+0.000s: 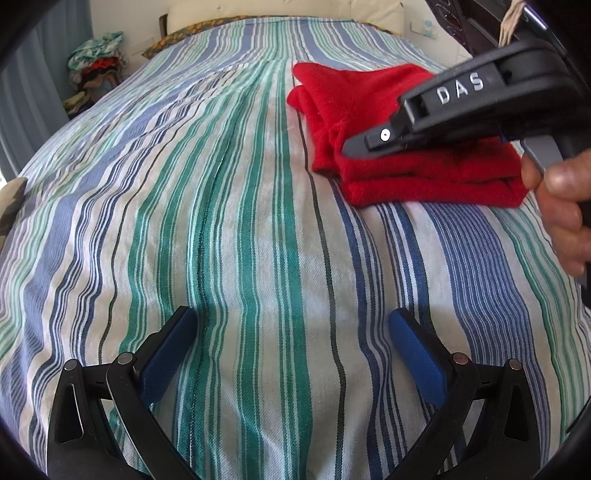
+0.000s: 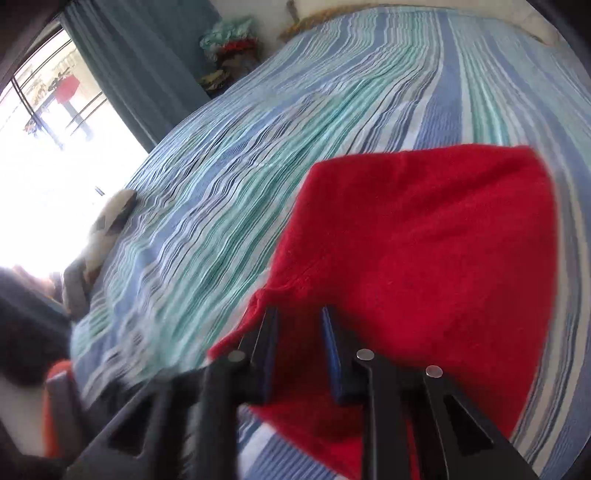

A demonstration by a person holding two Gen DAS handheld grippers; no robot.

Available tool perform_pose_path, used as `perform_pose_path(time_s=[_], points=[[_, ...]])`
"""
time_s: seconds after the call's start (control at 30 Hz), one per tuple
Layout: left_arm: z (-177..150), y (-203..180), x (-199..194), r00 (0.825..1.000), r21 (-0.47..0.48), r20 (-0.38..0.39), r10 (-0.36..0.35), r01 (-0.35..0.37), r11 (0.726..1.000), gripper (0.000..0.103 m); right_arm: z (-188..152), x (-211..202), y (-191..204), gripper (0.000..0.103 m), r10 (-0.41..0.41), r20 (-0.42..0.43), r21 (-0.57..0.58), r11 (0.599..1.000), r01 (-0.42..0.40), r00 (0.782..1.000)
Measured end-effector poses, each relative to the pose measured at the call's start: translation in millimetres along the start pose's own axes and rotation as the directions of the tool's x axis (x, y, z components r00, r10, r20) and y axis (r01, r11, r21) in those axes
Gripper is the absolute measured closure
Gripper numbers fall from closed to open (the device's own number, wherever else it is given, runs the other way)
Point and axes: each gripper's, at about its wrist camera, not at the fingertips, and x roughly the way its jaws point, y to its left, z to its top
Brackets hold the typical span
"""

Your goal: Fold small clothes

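A red garment (image 1: 388,147) lies folded in several layers on the striped bedspread (image 1: 221,221), at the right. My right gripper (image 1: 354,144) is over it, held by a hand; in the right wrist view its fingers (image 2: 299,314) stand a narrow gap apart just above the garment (image 2: 424,240), with red cloth showing between them, and whether they pinch it is unclear. My left gripper (image 1: 291,325) is wide open and empty, low over bare bedspread well in front and to the left of the garment.
A pile of mixed clothes (image 1: 98,62) sits beyond the bed's far left corner by a curtain. A pillow (image 1: 280,11) lies at the head. A patterned cloth (image 2: 110,218) lies at the bed's left edge near a bright window.
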Motion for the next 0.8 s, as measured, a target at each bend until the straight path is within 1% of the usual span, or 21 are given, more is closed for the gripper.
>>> perform_pose_path(time_s=[0.03, 0.07, 0.1, 0.13, 0.17, 0.2, 0.27, 0.3, 0.37, 0.4, 0.47, 0.5, 0.53, 0.57, 0.6, 0.63, 0.67, 0.73, 0.8], points=[[0, 0, 0, 1.0, 0.0, 0.0, -0.001, 0.001, 1.0, 0.0, -10, 14, 12, 0.085, 0.009, -0.046, -0.047, 0.999, -0.011, 0.999], [0, 1, 0, 1.0, -0.001, 0.0, -0.001, 0.001, 1.0, 0.0, -21, 20, 25, 0.085, 0.013, -0.075, -0.104, 0.994, -0.021, 0.997], [0, 1, 0, 1.0, -0.001, 0.0, -0.001, 0.001, 1.0, 0.0, -26, 19, 34, 0.085, 0.008, -0.081, -0.151, 0.988, -0.02, 0.997], [0, 2, 1, 1.0, -0.002, -0.001, -0.001, 0.001, 1.0, 0.0, -29, 13, 38, 0.085, 0.011, -0.079, -0.172, 0.985, -0.024, 0.997], [0, 2, 1, 1.0, -0.002, -0.001, -0.001, 0.001, 1.0, 0.0, -30, 3, 39, 0.085, 0.024, -0.07, -0.169, 0.985, -0.035, 0.997], [0, 2, 1, 1.0, -0.002, -0.001, -0.001, 0.001, 1.0, 0.0, -29, -12, 37, 0.085, 0.036, -0.043, -0.159, 0.986, -0.042, 0.998], [1, 2, 1, 1.0, 0.001, -0.003, 0.003, -0.003, 1.0, 0.0, -30, -52, 26, 0.085, 0.06, 0.04, -0.127, 0.99, -0.055, 0.997], [1, 1, 2, 1.0, 0.002, -0.004, 0.005, -0.005, 1.0, 0.0, -32, -73, 17, 0.085, 0.056, 0.079, -0.1, 0.994, -0.048, 0.995], [2, 1, 2, 1.0, 0.005, -0.004, 0.008, -0.008, 1.0, 0.0, -34, -103, -1, 0.085, 0.013, 0.131, -0.049, 0.999, -0.007, 0.991], [2, 0, 3, 1.0, 0.004, -0.004, 0.009, -0.009, 1.0, 0.0, -34, -109, -8, 0.085, -0.006, 0.133, -0.037, 0.999, 0.011, 0.991], [2, 0, 3, 1.0, 0.003, -0.003, 0.007, -0.007, 1.0, 0.0, -42, -107, -26, 0.085, -0.059, 0.087, -0.022, 0.998, 0.061, 0.994], [3, 0, 3, 1.0, 0.001, -0.001, 0.005, -0.005, 1.0, 0.0, -49, -95, -35, 0.085, -0.091, 0.031, -0.011, 0.996, 0.092, 0.995], [3, 0, 3, 1.0, 0.001, 0.0, 0.004, -0.004, 1.0, 0.0, -59, -77, -46, 0.086, -0.129, -0.053, -0.005, 0.992, 0.129, 0.99], [2, 0, 3, 1.0, 0.0, 0.001, 0.003, -0.003, 1.0, 0.0, -72, -60, -56, 0.092, -0.169, -0.132, -0.006, 0.985, 0.17, 0.977], [1, 0, 2, 1.0, -0.002, 0.004, 0.003, -0.003, 1.0, 0.0, -83, -54, -59, 0.092, -0.17, -0.138, -0.006, 0.985, 0.17, 0.976], [0, 1, 1, 1.0, -0.003, 0.006, 0.003, -0.003, 1.0, 0.0, -88, -60, -58, 0.092, -0.164, -0.094, -0.004, 0.986, 0.164, 0.982], [0, 1, 2, 1.0, -0.002, 0.006, 0.005, -0.005, 1.0, 0.0, -89, -66, -57, 0.092, -0.157, -0.08, 0.015, 0.987, 0.158, 0.984], [-1, 0, 2, 1.0, 0.0, 0.003, 0.007, -0.007, 1.0, 0.0, -94, -75, -55, 0.092, -0.148, -0.074, 0.04, 0.988, 0.151, 0.986], [-2, 1, 1, 1.0, -0.001, 0.004, 0.007, -0.007, 1.0, 0.0, -105, -78, -51, 0.092, -0.184, -0.092, 0.01, 0.983, 0.186, 0.979]])
